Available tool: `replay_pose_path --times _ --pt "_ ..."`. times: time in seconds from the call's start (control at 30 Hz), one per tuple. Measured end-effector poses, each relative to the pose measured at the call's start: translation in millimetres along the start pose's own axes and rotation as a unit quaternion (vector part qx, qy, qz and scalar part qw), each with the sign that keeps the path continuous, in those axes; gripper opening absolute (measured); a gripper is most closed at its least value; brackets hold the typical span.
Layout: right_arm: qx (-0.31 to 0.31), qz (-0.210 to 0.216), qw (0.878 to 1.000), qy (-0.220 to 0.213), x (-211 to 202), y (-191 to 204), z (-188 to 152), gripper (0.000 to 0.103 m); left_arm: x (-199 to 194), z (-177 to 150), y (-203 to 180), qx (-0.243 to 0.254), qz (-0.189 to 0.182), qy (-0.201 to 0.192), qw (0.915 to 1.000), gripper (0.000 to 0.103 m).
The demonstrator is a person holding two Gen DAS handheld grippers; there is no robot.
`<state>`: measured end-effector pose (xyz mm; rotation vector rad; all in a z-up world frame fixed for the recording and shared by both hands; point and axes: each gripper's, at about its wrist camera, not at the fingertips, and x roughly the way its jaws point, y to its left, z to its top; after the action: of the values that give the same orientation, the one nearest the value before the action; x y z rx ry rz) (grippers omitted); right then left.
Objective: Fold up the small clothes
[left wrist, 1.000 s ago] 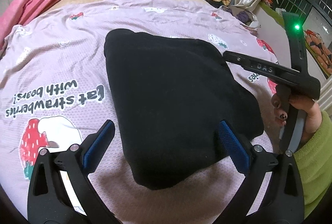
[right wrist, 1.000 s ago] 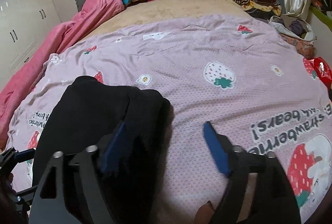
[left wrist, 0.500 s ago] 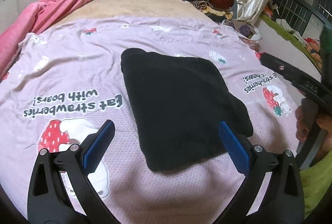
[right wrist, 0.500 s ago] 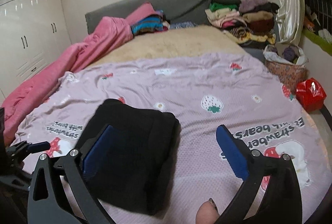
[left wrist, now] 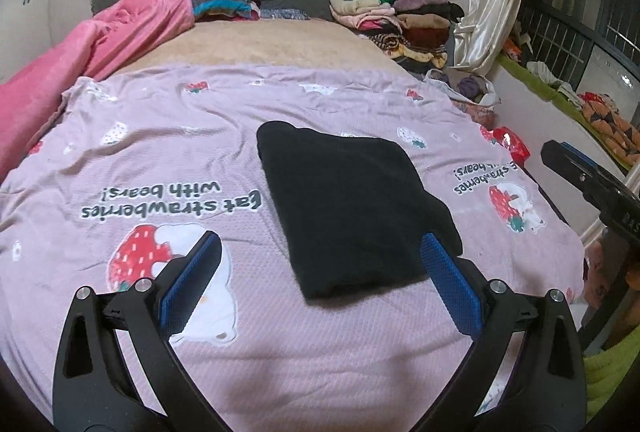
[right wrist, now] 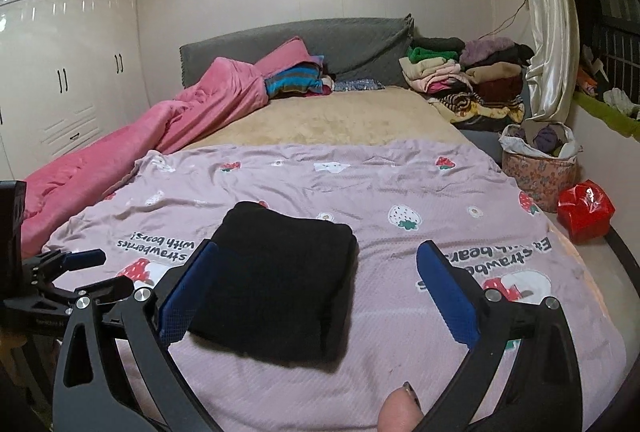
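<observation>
A black garment lies folded into a thick rectangle on the lilac strawberry-print sheet. It also shows in the right wrist view. My left gripper is open and empty, held back above the near edge of the garment. My right gripper is open and empty, held back from the garment's right side. The right gripper's body shows at the right edge of the left wrist view. The left gripper shows at the left edge of the right wrist view.
A pink blanket lies along the bed's left side. Stacks of folded clothes sit at the head of the bed on the right. A floral basket and a red bag stand beside the bed.
Both grippers have pulled back and up from the black garment, which stays folded on the sheet. Both were open throughout.
</observation>
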<state>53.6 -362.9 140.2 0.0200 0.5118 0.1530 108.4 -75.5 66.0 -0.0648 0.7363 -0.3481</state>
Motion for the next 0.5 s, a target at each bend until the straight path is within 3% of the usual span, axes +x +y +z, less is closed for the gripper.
replay_pose_path --times 0.5 --pt "0.009 0.006 1.0 -0.028 -48.4 22.1 -38.0 0.099 -37.9 -42.0 4.0 0.014 0.018 -0.019 0.9996 0.093"
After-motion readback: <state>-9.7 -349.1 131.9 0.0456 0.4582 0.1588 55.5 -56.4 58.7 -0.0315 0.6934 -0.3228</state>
